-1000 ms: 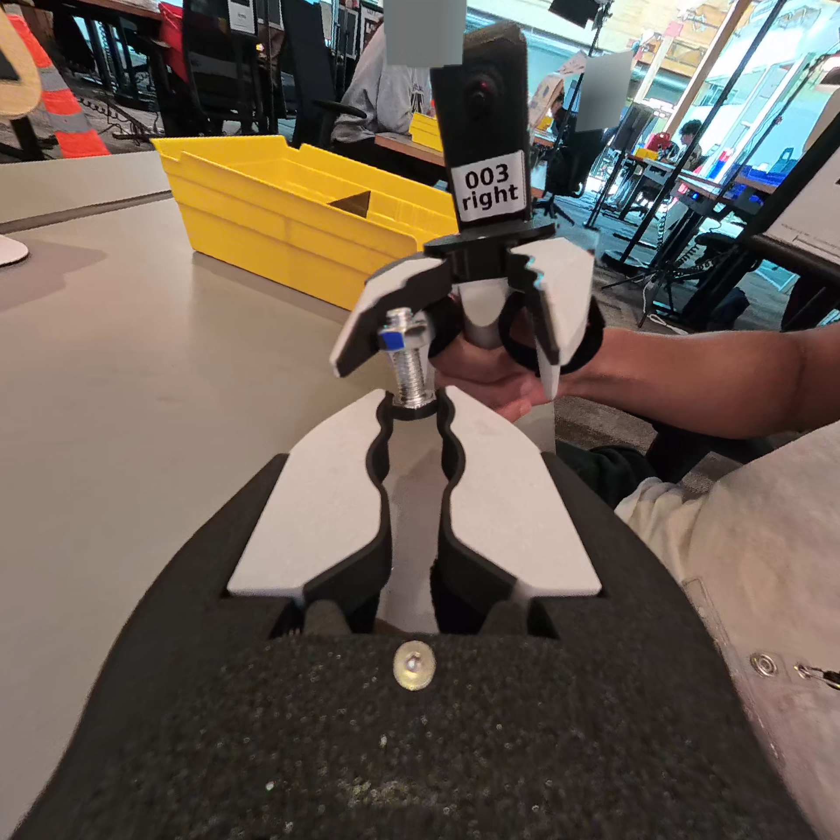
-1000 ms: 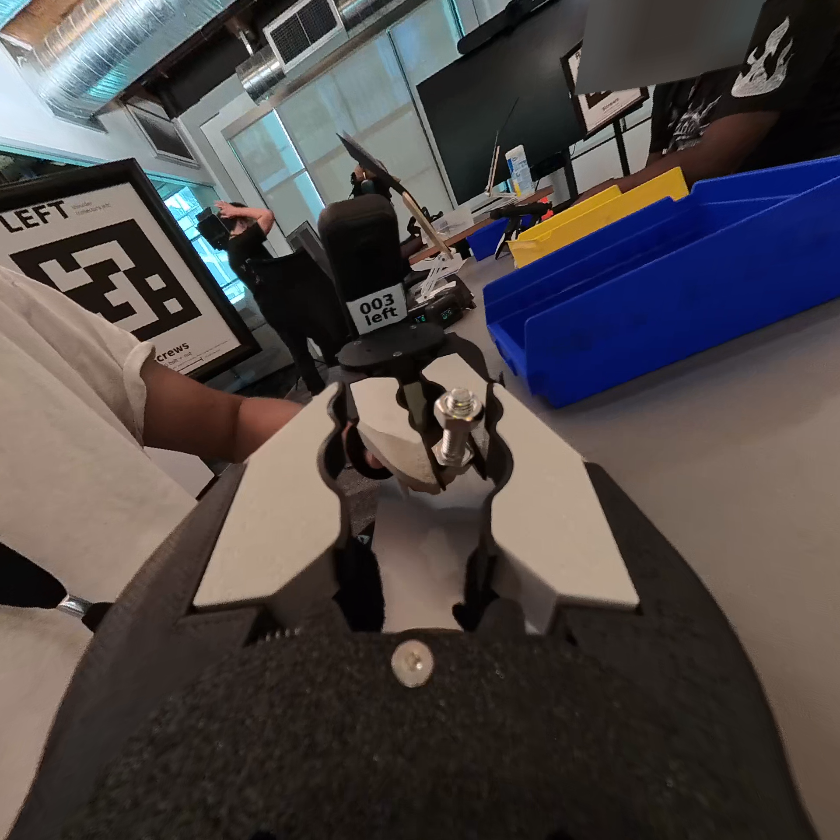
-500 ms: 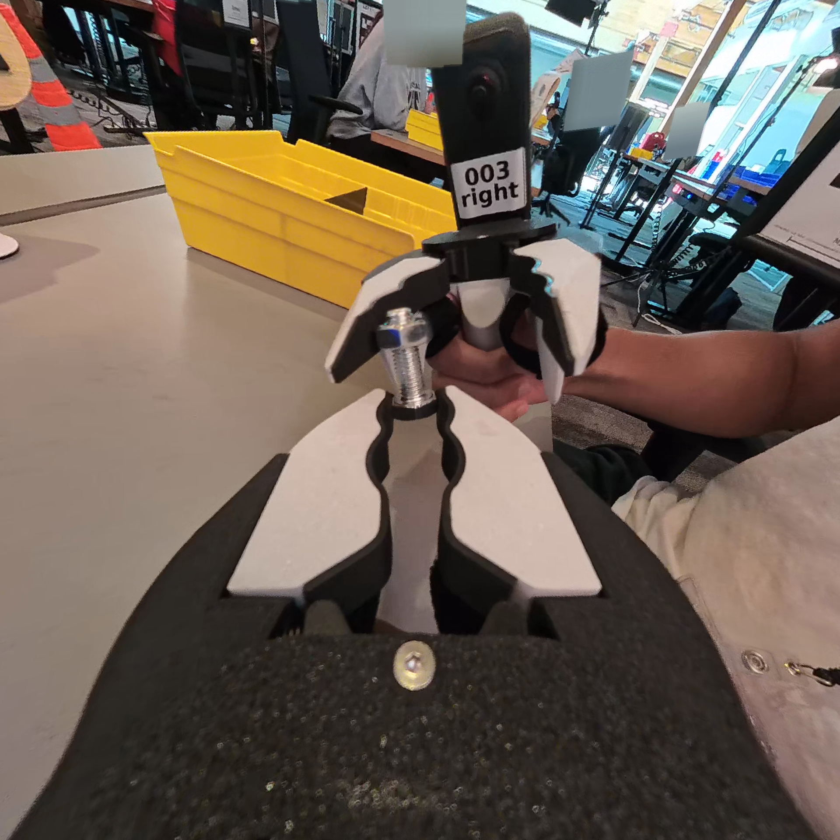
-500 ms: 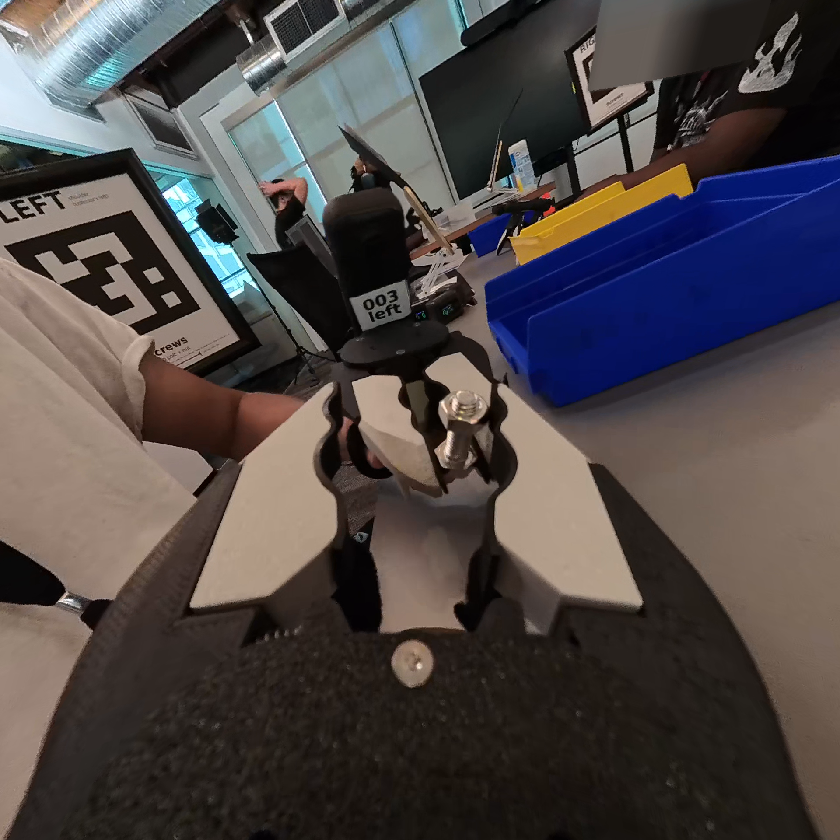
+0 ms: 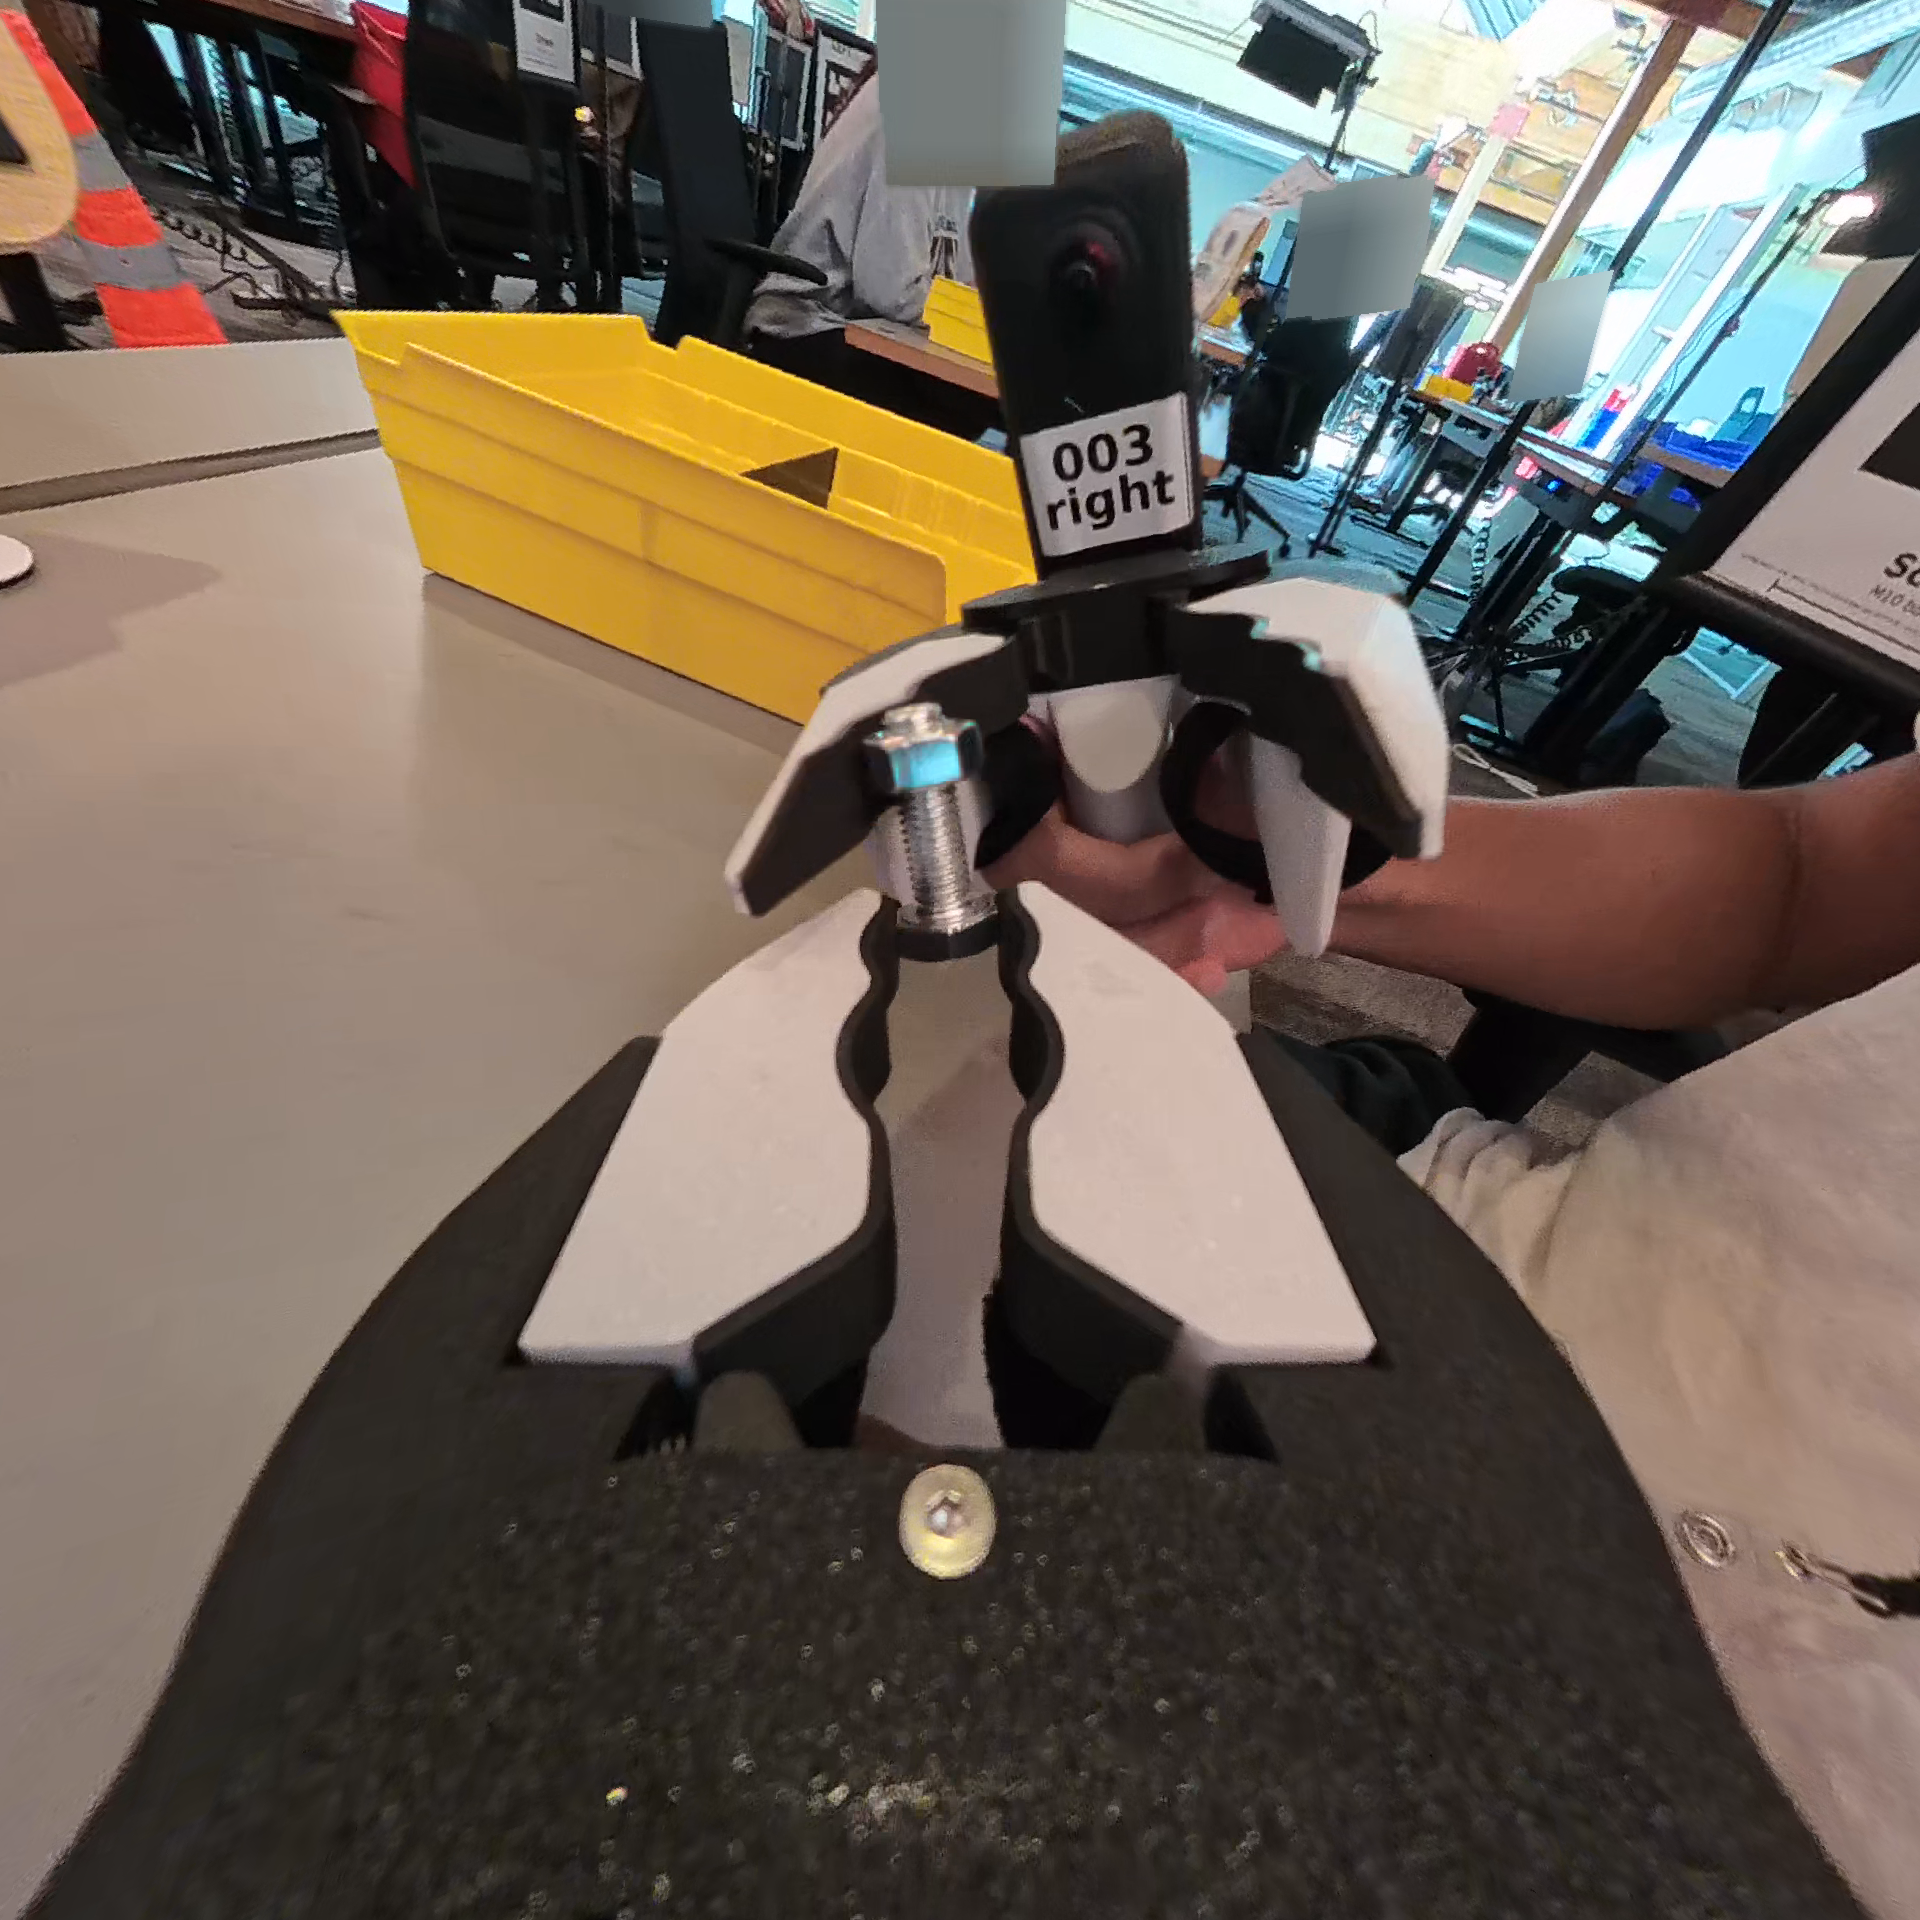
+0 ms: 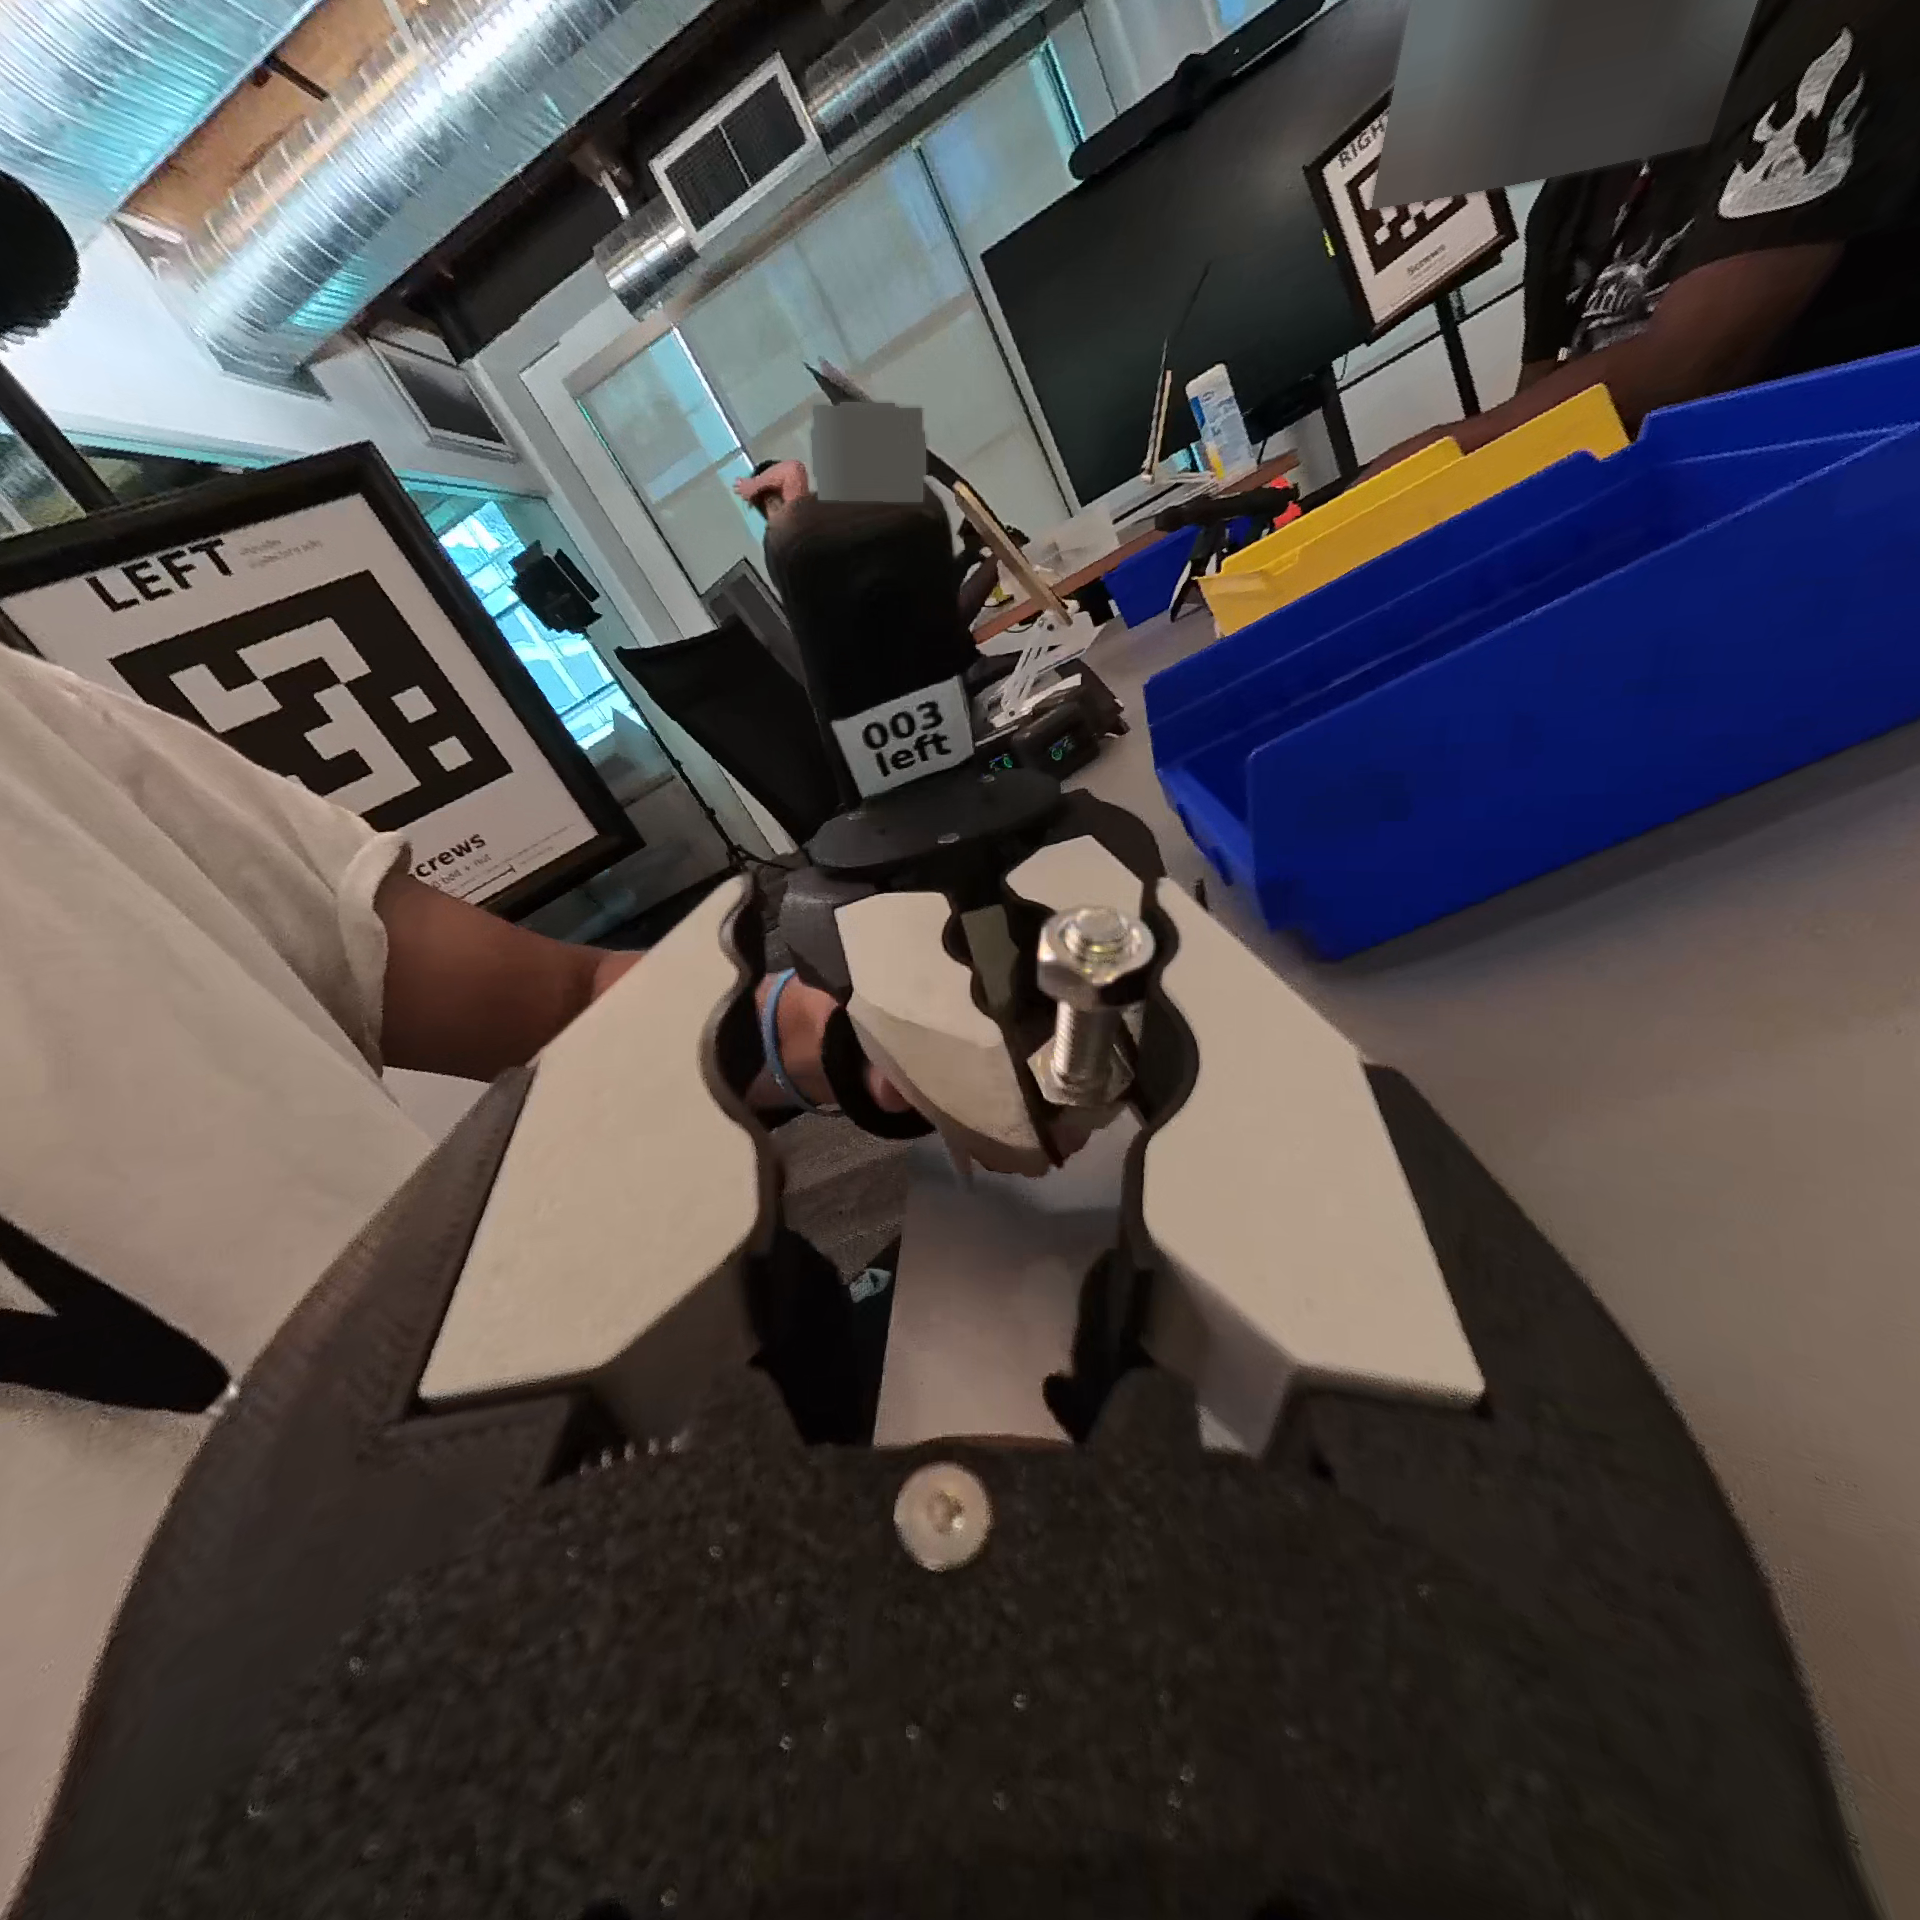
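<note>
Steel bolt (image 5: 928,831): centre of the left wrist view, upright, hard and smooth; I judge it small, dense and slippery on the thread.
Nut (image 5: 923,750): on the top end of the bolt, beside the right claw's finger.
Best hold: bolt head below, nut flats above, not the thread.
Left claw (image 5: 943,935): pressed together, pinching the bolt head at its tips, pointing forward over the desk (image 5: 260,831).
Right claw (image 6: 951,966): spread; one finger is close to the nut, contact unclear.
Hands: facing each other, low over the desk edge.
Yellow bin (image 5: 665,488): upper left, well apart.
Blue bin (image 6: 1558,707): right side of the right wrist view.
</note>
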